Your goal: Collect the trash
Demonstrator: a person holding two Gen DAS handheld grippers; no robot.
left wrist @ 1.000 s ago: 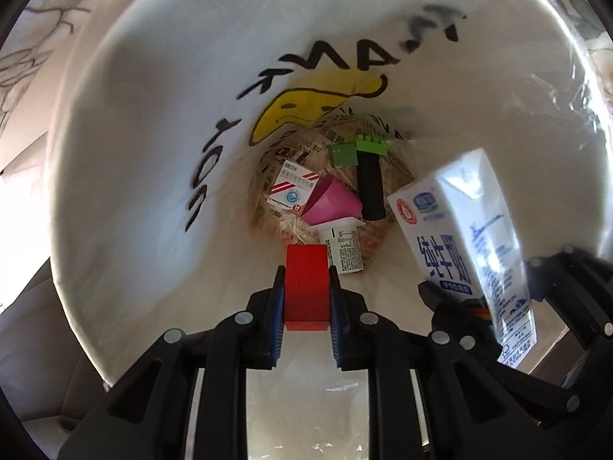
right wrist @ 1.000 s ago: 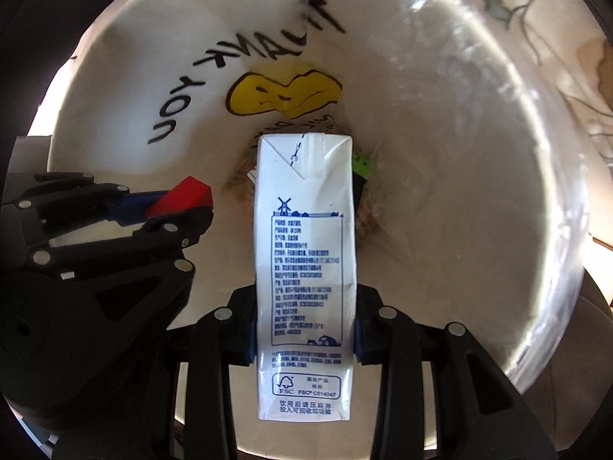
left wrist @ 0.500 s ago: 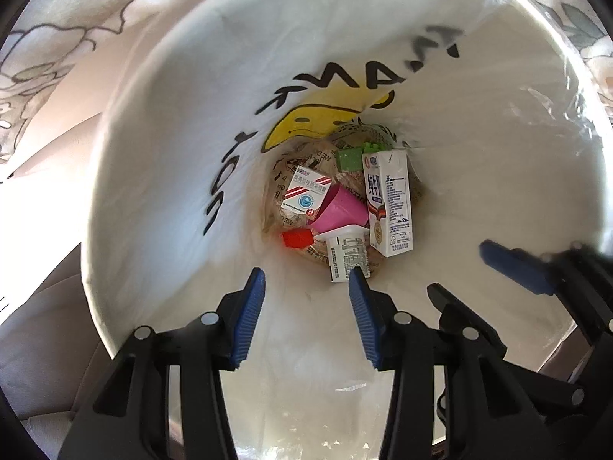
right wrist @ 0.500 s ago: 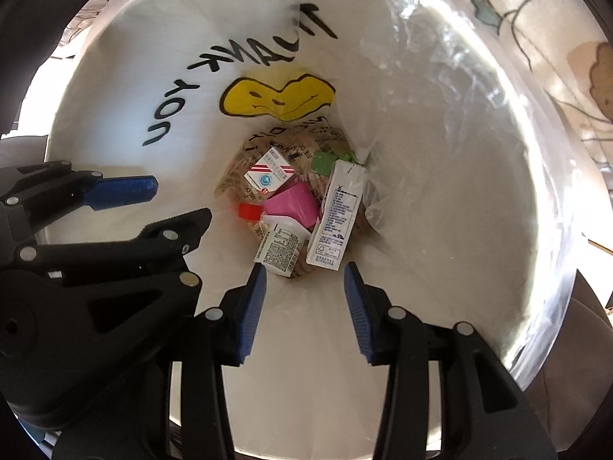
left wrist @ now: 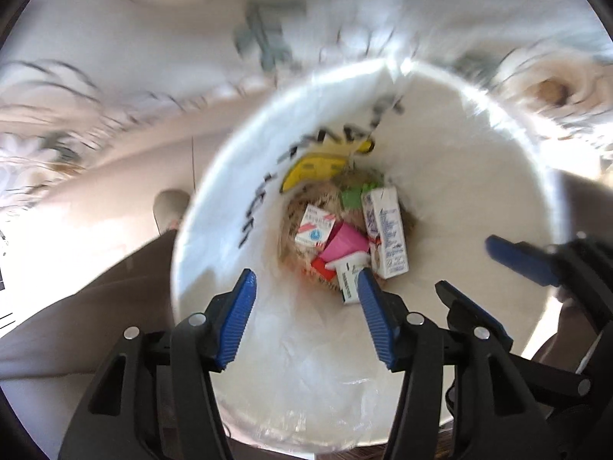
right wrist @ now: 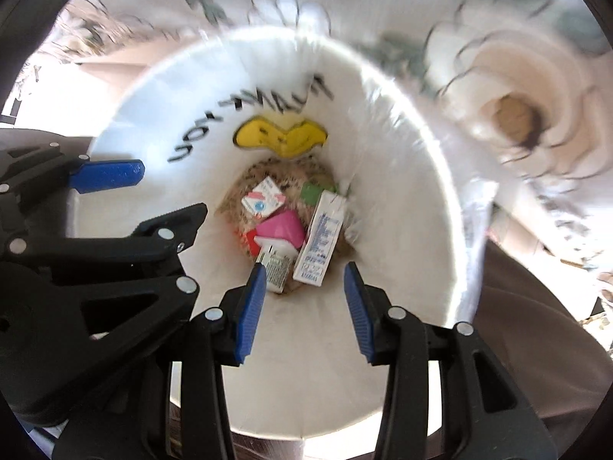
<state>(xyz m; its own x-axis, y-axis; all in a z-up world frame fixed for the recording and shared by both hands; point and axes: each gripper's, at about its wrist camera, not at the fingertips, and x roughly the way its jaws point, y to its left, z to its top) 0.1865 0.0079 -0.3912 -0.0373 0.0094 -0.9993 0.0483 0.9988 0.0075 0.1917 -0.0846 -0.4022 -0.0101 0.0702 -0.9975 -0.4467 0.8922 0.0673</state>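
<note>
Grippers: left gripper [left wrist: 306,299] points down into the bag, its jaws opening with nothing between them; right gripper [right wrist: 304,295] does the same, blue pads spread apart and empty.
Trash: milk carton [right wrist: 320,241] lies at the bottom of the bag, straight ahead of the right gripper's fingertips and far below them; red block [left wrist: 321,268] sits beside it, half under the pink box [left wrist: 345,243].
Bag: white liner bag [left wrist: 440,176] rings both grippers, its printed lettering and yellow patch on the wall beyond the fingertips.
Step in hand: likely clearing out of the bag mouth after a drop. To do it well, lift straight along the pointing line, keep the pads off the thin liner, and keep the two grippers apart.
Around: red-and-white small box [right wrist: 264,201], green piece [right wrist: 312,193] and a labelled white packet [right wrist: 276,268] share the pile; flower-patterned cloth [right wrist: 509,115] lies outside the rim.
In the way: the other gripper's black frame, close alongside, and the slack bag wall; motion blur hides finer detail.
</note>
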